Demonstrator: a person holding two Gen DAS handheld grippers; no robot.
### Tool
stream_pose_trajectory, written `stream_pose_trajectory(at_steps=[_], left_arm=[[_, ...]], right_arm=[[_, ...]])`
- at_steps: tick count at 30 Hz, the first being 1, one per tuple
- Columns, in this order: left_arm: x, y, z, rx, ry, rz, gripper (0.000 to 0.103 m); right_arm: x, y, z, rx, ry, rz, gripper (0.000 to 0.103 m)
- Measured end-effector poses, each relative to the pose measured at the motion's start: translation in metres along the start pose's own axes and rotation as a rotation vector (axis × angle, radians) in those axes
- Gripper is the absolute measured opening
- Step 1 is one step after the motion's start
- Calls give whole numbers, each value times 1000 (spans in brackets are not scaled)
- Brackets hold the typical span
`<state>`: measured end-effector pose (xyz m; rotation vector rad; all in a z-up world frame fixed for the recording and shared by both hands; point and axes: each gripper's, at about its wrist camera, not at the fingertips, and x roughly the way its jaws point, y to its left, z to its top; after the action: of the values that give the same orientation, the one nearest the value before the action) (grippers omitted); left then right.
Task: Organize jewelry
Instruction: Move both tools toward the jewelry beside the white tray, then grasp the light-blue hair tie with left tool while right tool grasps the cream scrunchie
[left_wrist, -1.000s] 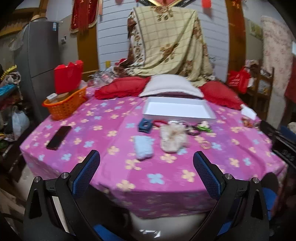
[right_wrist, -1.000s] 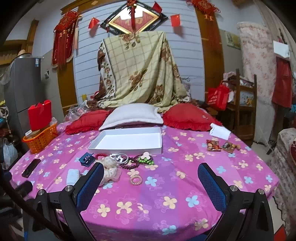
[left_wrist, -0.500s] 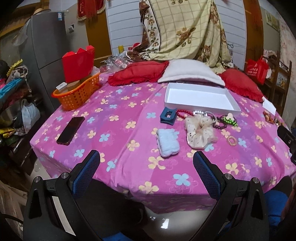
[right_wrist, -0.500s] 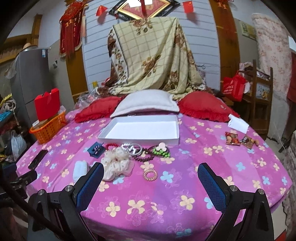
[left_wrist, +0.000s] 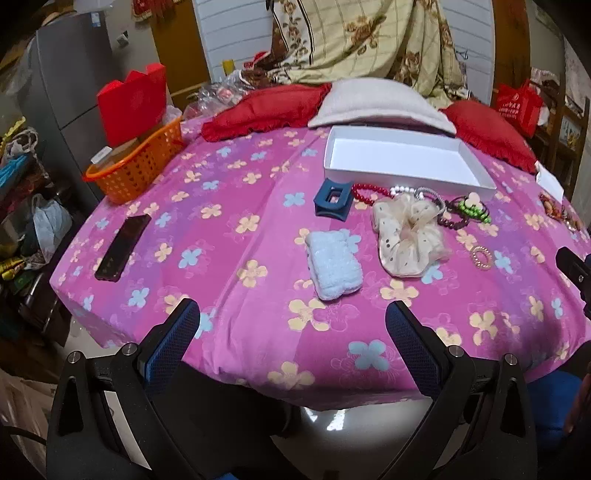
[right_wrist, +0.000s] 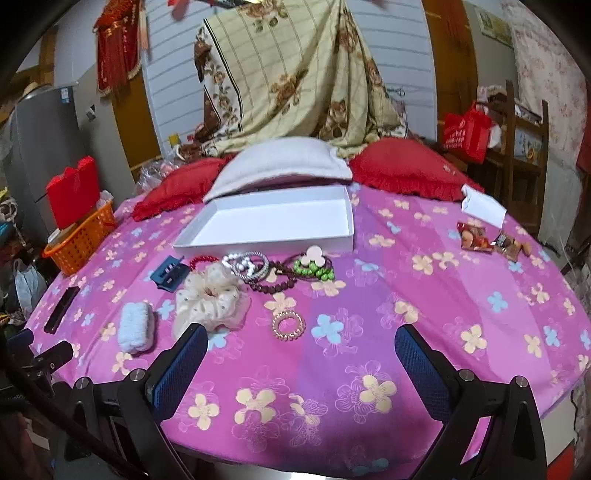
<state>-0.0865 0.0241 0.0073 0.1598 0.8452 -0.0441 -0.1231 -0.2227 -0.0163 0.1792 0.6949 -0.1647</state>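
A white tray (left_wrist: 476, 173) (right_wrist: 258, 242) lies empty at the back of the pink flowered table. In front of it lie a blue hair claw (left_wrist: 331, 199) (right_wrist: 169, 275), a red bead bracelet (left_wrist: 367, 192), pearl bracelets (right_wrist: 248, 265), a dark bead bracelet (right_wrist: 273, 286), a green bead piece (right_wrist: 314, 269), a cream scrunchie (left_wrist: 408, 232) (right_wrist: 210, 299), a light blue scrunchie (left_wrist: 332, 264) (right_wrist: 136, 326) and a gold coil hair tie (left_wrist: 481, 256) (right_wrist: 289, 325). My left gripper (left_wrist: 291, 325) is open and empty above the table's near edge. My right gripper (right_wrist: 301, 350) is open and empty, just short of the coil tie.
An orange basket (left_wrist: 138, 166) with a red box stands at the left. A black phone (left_wrist: 123, 246) lies near the left edge. Red cushions (left_wrist: 266, 110) and a white pillow (left_wrist: 376, 103) sit behind the tray. Snack packets (right_wrist: 487, 240) and a white card (right_wrist: 482, 208) lie at the right.
Both grippers have moved forward over the table and tilted down; the jewelry now appears closer and lower in each view. Nothing on the table has moved.
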Motion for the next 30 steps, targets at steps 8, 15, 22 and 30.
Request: stream_pose_trajectory(at_steps=[8,15,22,30], left_arm=[[41,-3,10,-6,77,-22,101],[71,1,19,-28,128,-29,101],[96,21,33,-76,134,-56,101],[123,44,70,-114,89,-102,101]], right_arm=[[40,-3,5,-4,69,-9,101],[66,6,13,-29,108,12,101],[92,24,22,-64,145,92,90],[124,58,28,-94,197,251,77]])
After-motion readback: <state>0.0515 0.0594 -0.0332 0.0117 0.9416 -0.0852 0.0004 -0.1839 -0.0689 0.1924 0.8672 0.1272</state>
